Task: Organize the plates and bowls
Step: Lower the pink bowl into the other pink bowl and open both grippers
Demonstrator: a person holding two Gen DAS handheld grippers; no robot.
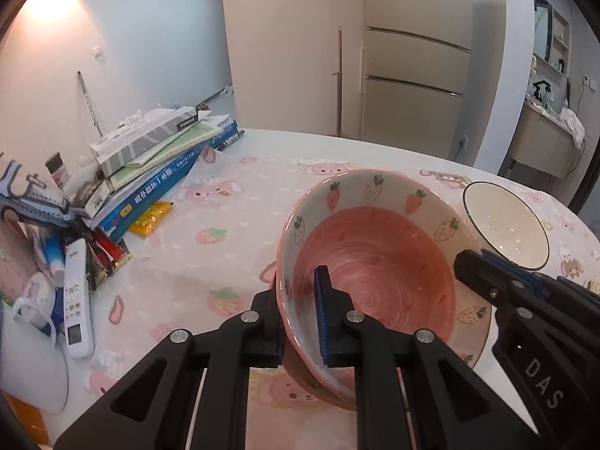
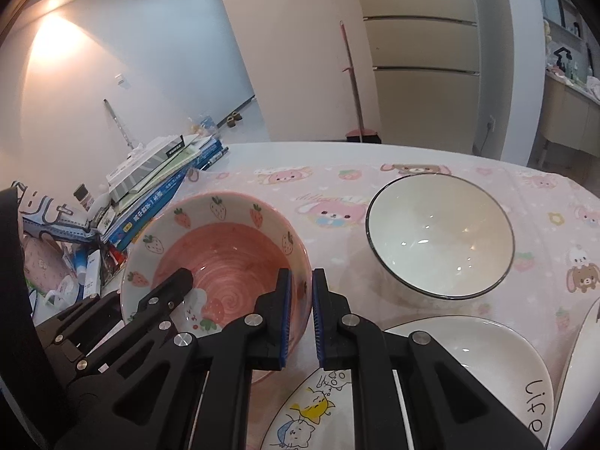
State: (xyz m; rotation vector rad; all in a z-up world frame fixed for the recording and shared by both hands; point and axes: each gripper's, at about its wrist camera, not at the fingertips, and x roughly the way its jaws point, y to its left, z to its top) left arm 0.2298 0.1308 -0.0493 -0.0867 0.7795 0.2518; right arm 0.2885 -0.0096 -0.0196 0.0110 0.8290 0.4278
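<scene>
Left gripper [image 1: 300,318] clamped on near rim of pink strawberry-print ceramic bowl [image 1: 375,262]; right gripper [image 2: 302,307] clamped on same bowl's opposite rim. White dark-rimmed bowl [image 2: 438,236] beyond right jaws.

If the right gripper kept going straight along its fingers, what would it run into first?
The right gripper is already shut on the rim of the strawberry bowl, so pushing on would only drive further onto that wall. Past the rim lies pink tablecloth, though depth is hard to judge.
</scene>
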